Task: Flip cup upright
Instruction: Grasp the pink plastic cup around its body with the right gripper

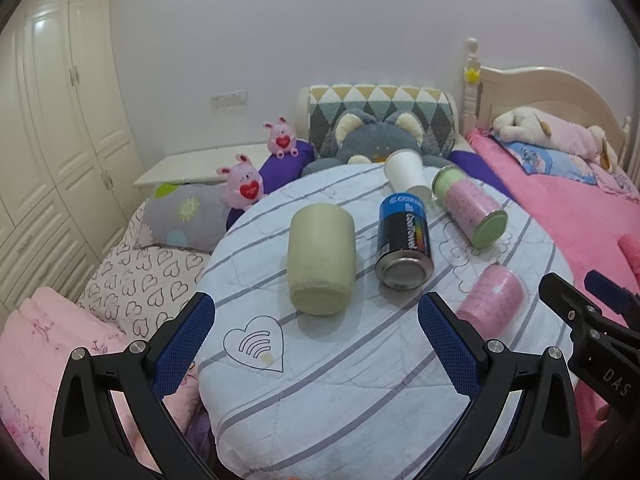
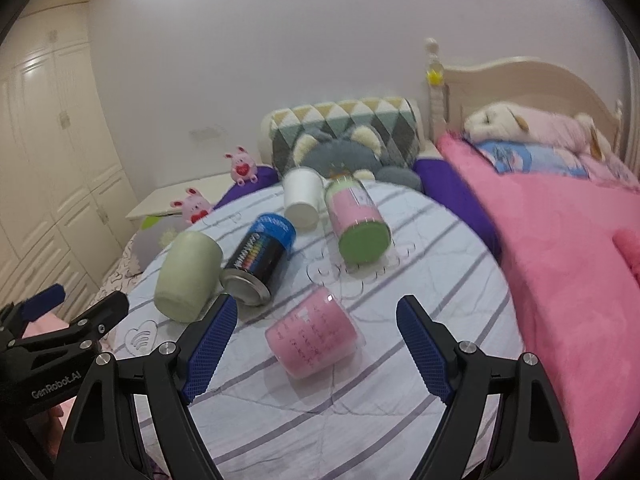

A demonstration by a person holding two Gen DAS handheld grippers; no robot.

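Above the striped quilt (image 2: 360, 400), both grippers' fingers (image 1: 188, 344) (image 2: 424, 348) spread wide, touching nothing, pink cup (image 2: 314, 334) lying between the right pair

Bedroom. Plain white wall (image 1: 320, 32). Cream panelled wardrobe (image 1: 60, 120) at left. Cream wooden headboard (image 1: 552, 88) at right, pink blanket (image 1: 560, 208) over bed. Soft indoor light.

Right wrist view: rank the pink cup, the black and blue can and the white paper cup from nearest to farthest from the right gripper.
1. Pink cup, lying on its side between the open right gripper's fingers.
2. Black and blue can, on its side, ahead and left.
3. White paper cup, farthest, near the grey plush.
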